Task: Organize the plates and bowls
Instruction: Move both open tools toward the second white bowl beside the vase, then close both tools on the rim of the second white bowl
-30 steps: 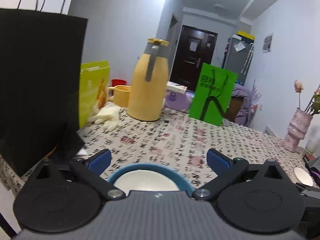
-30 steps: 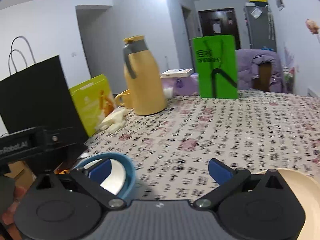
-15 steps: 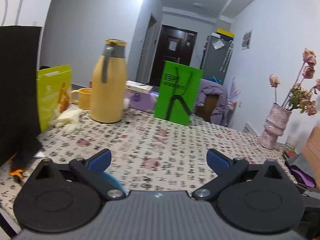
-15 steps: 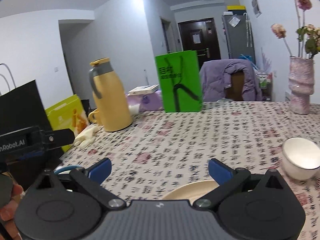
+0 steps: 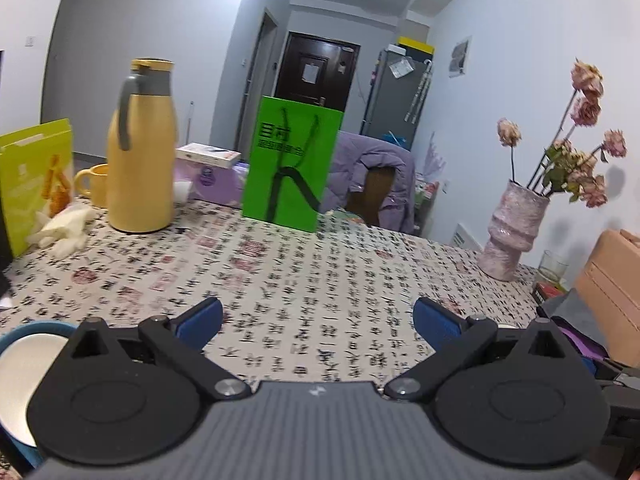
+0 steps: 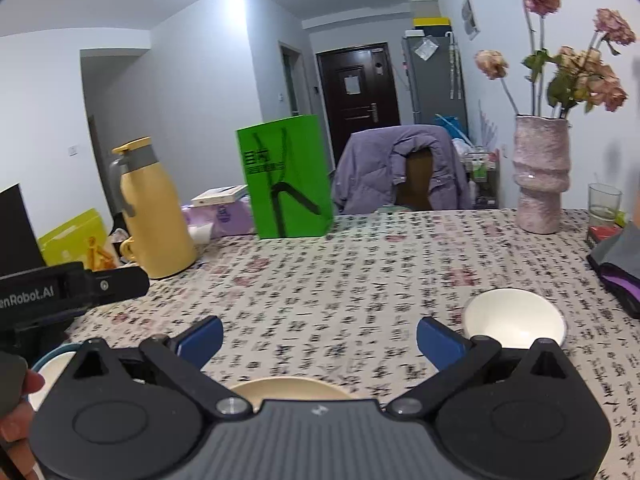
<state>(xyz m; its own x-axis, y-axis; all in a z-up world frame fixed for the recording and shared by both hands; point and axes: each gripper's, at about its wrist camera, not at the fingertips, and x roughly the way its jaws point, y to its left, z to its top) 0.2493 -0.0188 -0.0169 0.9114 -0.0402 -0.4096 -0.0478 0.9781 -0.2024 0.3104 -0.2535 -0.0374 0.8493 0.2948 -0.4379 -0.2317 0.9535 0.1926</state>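
1. Presently we find both tongs spread wide and holding nothing: left gripper (image 5: 316,318), right gripper (image 6: 320,334).
2. Our round cream plate (image 6: 290,386) lies under the right gripper; a low approach could scrape or push it.
3. Our small white ceramic bowl (image 6: 514,318) sits just beside the right finger and could be knocked.
4. Our blue-rimmed white bowl (image 5: 28,356) lies at the left gripper's outer side; a careless swing could clip it.

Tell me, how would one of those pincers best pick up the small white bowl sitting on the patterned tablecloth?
Probably by its rim. The white bowl stands upright and open, too wide to straddle easily, so the right gripper, open and nearest, could come from the near-left side and slip one finger inside and one outside the thin wall. The purple cloth crowds its far right.
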